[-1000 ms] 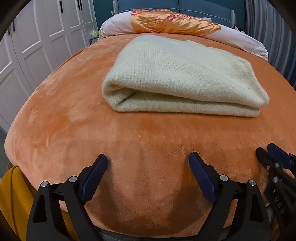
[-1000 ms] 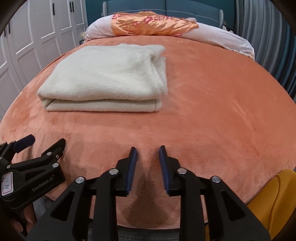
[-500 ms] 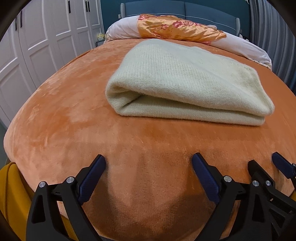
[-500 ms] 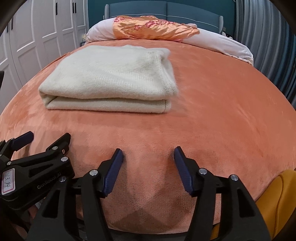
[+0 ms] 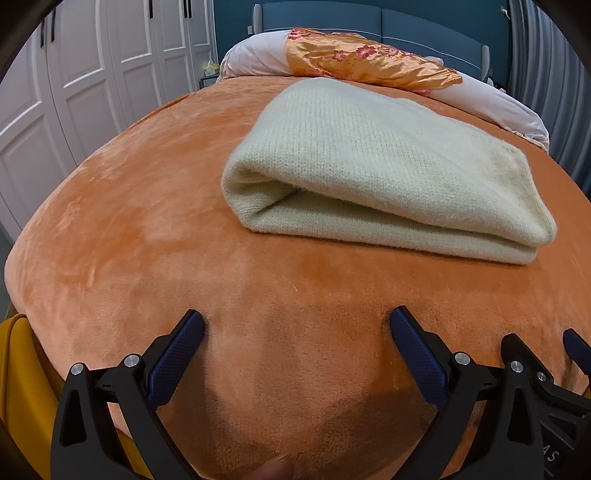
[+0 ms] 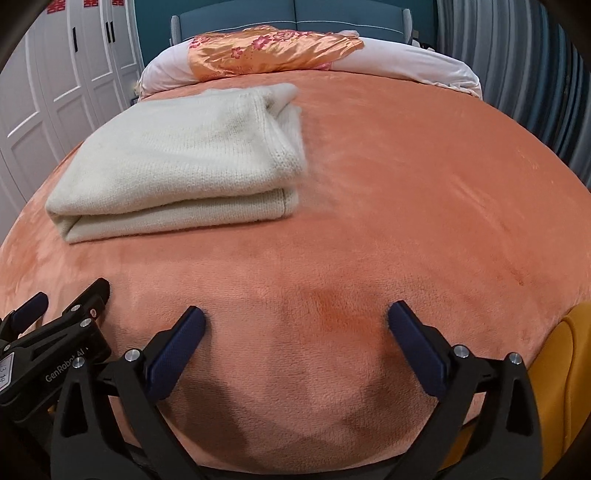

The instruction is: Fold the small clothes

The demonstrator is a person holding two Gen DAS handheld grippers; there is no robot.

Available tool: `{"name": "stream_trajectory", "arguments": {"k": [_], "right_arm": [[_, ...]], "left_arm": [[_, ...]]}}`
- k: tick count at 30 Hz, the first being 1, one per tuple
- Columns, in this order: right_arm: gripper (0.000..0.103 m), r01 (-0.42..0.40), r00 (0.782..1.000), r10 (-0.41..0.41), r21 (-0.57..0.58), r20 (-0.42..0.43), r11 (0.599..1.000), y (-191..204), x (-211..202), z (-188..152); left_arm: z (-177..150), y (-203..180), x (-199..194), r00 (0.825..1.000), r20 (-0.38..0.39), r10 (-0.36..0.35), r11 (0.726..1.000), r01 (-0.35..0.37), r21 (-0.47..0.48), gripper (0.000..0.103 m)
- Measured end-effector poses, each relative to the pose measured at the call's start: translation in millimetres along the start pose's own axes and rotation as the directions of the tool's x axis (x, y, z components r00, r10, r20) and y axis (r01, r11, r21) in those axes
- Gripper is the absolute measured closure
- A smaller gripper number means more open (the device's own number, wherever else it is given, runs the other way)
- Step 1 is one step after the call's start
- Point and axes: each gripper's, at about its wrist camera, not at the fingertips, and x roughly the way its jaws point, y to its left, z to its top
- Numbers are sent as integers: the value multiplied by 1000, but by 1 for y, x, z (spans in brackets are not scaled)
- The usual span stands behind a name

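A: Where does the cream knitted garment (image 5: 373, 162) lie?

B: Folded into a thick flat bundle on the orange plush blanket (image 5: 155, 206) that covers the bed, well ahead of both grippers. Its rounded fold faces the left gripper's camera; in the right view the bundle (image 6: 184, 162) lies toward the left half of the bed.

A: And the left gripper (image 5: 295, 328)?

B: Spread wide, nothing between its blue pads, which hang just over the blanket's near edge.

A: The right gripper (image 6: 295, 321)?

B: Its jaws are opening, already wide apart, with only bare blanket between them. It holds nothing.

A: What lies beyond the bundle?

B: A white pillow (image 6: 417, 66) with an orange floral satin cloth (image 6: 269, 48) over it, against a blue headboard (image 5: 406, 22). White wardrobe doors (image 5: 92, 74) stand at the left.
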Motion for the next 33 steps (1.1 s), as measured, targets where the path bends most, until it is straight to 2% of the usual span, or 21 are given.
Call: {"name": "stream_trajectory", "arguments": {"k": [13,18,33], "right_arm": [[5,-19,1000,19,-63,-1,998,11,-2,1],[5,-19,1000,19,-61,-4,998,13,0,1],[5,-17,1000,17,-62,-4,998,14,0,0]], "left_arm": [[1,7,-1,1000,-7,-15,1000,15,7,5],[0,1,1,1000,1,9,1000,-9,9,5],[1,1,1,1000,1,9,1000,-9,10,5]]}}
